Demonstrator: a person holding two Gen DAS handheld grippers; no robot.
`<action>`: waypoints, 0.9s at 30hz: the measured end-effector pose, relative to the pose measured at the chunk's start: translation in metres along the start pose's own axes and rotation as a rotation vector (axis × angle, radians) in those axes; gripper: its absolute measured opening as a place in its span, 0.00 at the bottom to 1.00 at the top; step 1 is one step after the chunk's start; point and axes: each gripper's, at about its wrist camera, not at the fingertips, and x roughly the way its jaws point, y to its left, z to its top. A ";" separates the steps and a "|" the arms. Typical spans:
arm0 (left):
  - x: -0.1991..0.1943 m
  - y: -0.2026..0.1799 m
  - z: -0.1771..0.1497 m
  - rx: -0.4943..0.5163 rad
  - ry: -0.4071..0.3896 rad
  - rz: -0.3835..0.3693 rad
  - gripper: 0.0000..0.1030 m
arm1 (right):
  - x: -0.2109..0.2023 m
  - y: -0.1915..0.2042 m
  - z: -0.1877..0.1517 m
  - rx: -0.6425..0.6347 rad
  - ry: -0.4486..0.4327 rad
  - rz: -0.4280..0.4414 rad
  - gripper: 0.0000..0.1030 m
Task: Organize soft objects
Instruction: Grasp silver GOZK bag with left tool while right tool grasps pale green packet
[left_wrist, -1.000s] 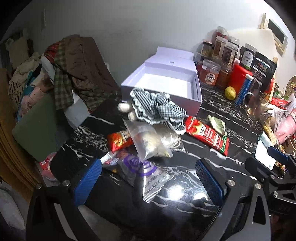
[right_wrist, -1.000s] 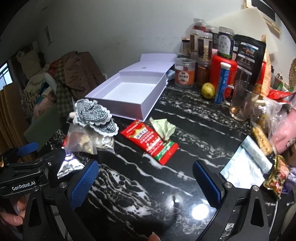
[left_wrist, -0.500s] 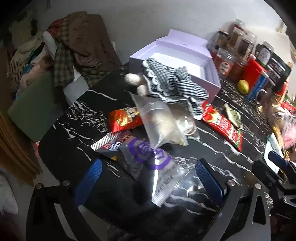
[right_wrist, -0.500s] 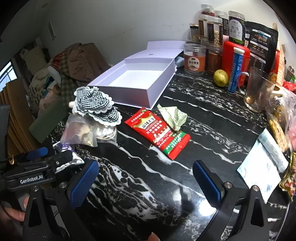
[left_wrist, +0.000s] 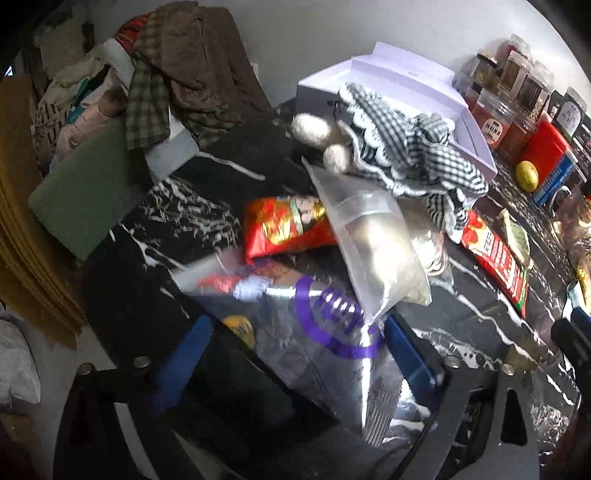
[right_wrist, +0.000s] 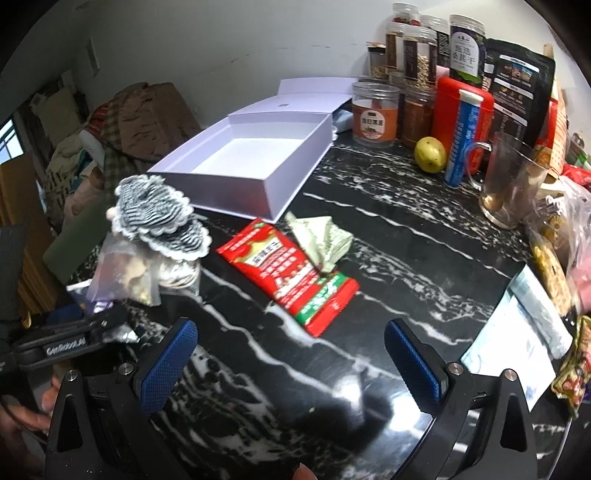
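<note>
The white box (right_wrist: 258, 162) sits with nothing inside it on the black marble table (right_wrist: 388, 236), its lid folded back; so, judging by that, the sorting has barely begun. The checkered plush doll (left_wrist: 402, 147) lies against the box's front wall, atop a clear zip bag (left_wrist: 373, 247); a red snack packet (left_wrist: 284, 229) and a silver pouch with purple print (left_wrist: 325, 350) lie near; the left gripper (left_wrist: 295, 354) is spread wide around that pouch, not yet closed. The right gripper (right_wrist: 291, 354) hovers wide and empty over bare marble, near the red sachet (right_wrist: 291, 273); everything soft remains to be moved.
</note>
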 end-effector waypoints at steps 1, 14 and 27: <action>0.002 0.002 -0.002 -0.006 0.008 -0.018 0.83 | 0.001 -0.002 0.001 0.002 0.002 -0.002 1.00; -0.005 0.029 -0.005 -0.019 0.003 -0.019 0.66 | 0.025 -0.013 0.019 -0.030 0.008 -0.013 1.00; -0.004 0.028 0.016 -0.028 -0.015 0.014 0.66 | 0.055 -0.015 0.053 -0.084 -0.017 -0.017 1.00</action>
